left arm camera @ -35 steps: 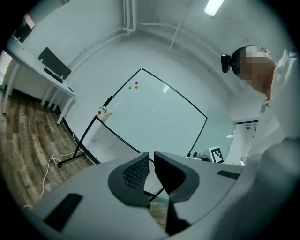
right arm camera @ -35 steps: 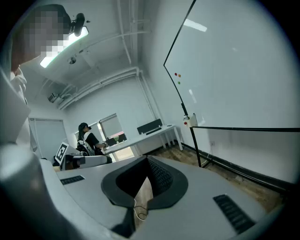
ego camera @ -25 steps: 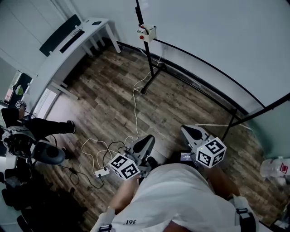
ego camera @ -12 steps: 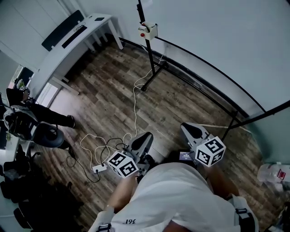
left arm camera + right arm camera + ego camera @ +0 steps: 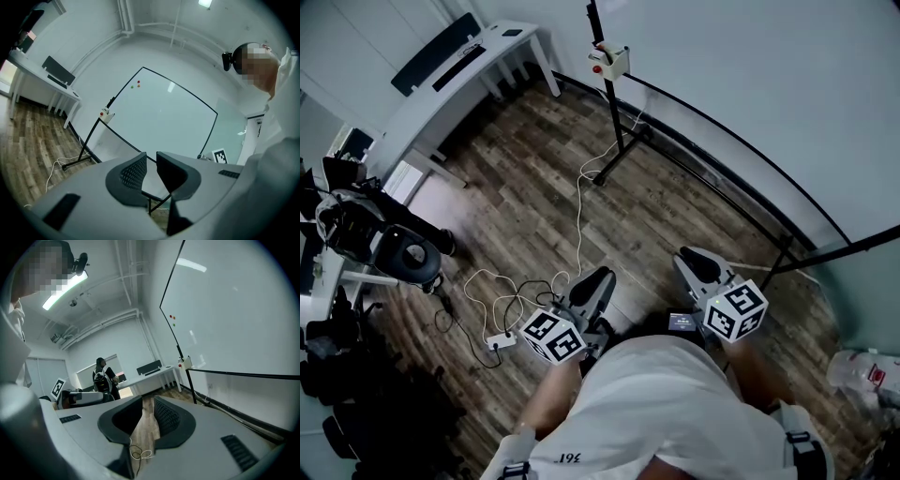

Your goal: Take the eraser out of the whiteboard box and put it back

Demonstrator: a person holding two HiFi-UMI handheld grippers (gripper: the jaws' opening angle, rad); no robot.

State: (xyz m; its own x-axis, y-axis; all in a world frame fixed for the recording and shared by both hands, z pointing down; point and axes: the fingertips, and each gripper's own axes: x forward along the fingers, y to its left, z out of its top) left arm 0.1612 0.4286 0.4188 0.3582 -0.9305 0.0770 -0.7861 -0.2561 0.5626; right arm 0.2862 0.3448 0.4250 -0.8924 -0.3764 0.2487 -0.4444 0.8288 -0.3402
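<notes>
Two hand-held grippers lie nearest, side by side above the wearer's white shirt (image 5: 656, 412), which fills the head view's lower edge and hides the floor under it. Left gripper (image 5: 151, 160): the jaws have just been opening and stand a narrow slit apart, with nothing between them. Right gripper (image 5: 148, 405): the jaws are parted by a similarly narrow gap and hold nothing. Both point across the wooden floor (image 5: 534, 187) toward the whiteboard (image 5: 750, 94).

Between grippers and board lies open floor, crossed by a white cable (image 5: 579, 211) that runs from near a power strip (image 5: 500, 341) toward the stand foot (image 5: 614, 164). The whiteboard box (image 5: 610, 64) is fixed to the stand's left post, well apart from both grippers. It is too small here to show its contents, so the eraser cannot be made out.

At the left, an office chair (image 5: 411, 261) and dark clutter are cut off by the frame edge. A white desk (image 5: 455, 84) stands against the far wall. The whiteboard's right end runs out of the frame.
</notes>
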